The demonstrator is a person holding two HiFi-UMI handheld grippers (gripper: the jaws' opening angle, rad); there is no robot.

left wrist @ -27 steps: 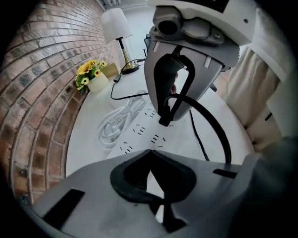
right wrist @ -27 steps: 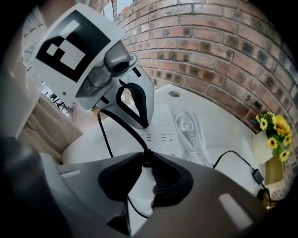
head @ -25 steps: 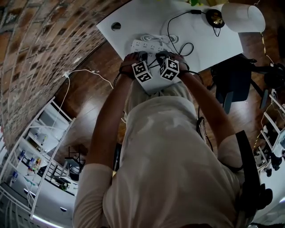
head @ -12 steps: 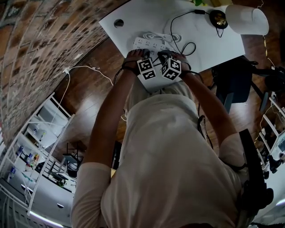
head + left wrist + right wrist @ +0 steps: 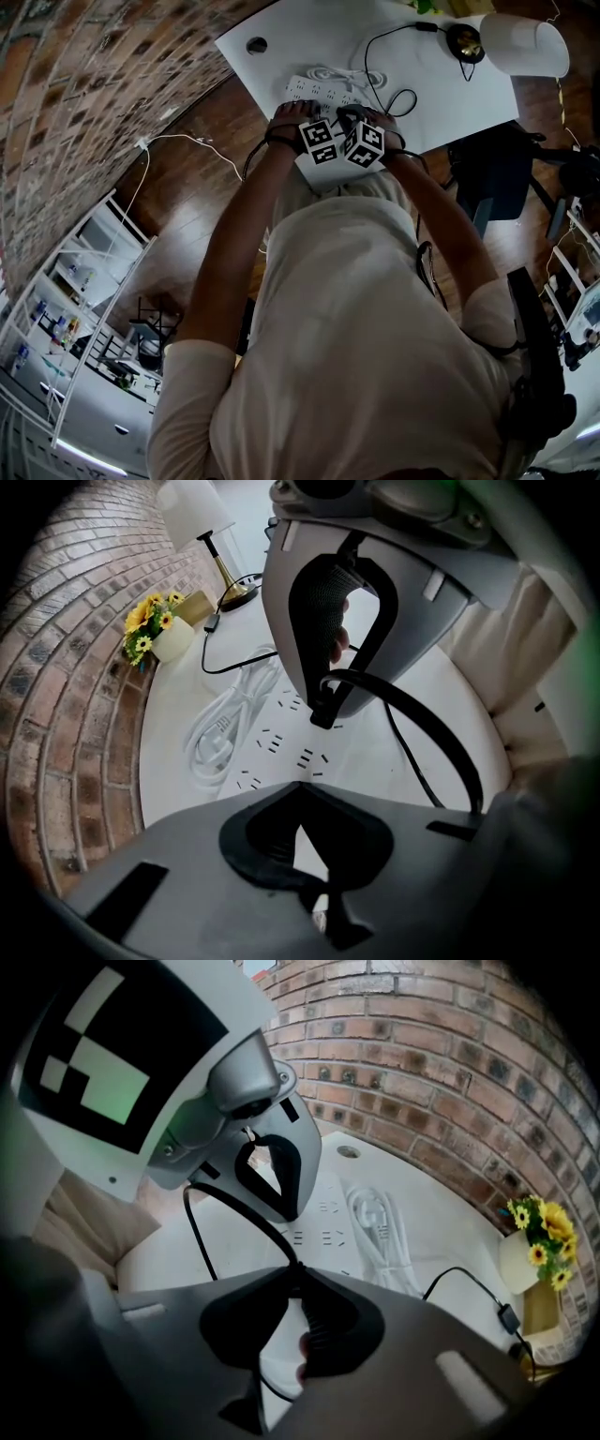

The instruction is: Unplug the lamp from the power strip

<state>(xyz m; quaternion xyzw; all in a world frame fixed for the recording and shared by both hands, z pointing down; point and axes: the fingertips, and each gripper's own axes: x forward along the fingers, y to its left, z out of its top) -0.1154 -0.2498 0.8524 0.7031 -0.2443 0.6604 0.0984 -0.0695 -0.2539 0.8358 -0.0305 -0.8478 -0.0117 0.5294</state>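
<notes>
The white power strip (image 5: 323, 91) lies on the white table (image 5: 281, 37), with the lamp (image 5: 525, 42) at the far right. The lamp's black cable (image 5: 370, 42) curves back to the strip. Both grippers hover close together over the strip's near end. My right gripper (image 5: 292, 1269) is shut on the lamp's black plug, and the cable (image 5: 234, 1218) leaves its tips. In the left gripper view, the right gripper (image 5: 323, 714) points down at the strip (image 5: 281, 747). My left gripper (image 5: 300, 789) is shut with nothing in it, its tip (image 5: 279, 1211) at the strip. Whether the plug sits in a socket is hidden.
A coiled white cord (image 5: 220, 733) lies beside the strip. A white pot of yellow flowers (image 5: 150, 630) stands by the brick wall (image 5: 450, 1054). A round hole (image 5: 256, 44) is in the table's left end. A dark chair (image 5: 492, 178) stands right of the table.
The two grippers have drawn closer together over the strip, the left one shifting right. The head view has drifted slightly.
</notes>
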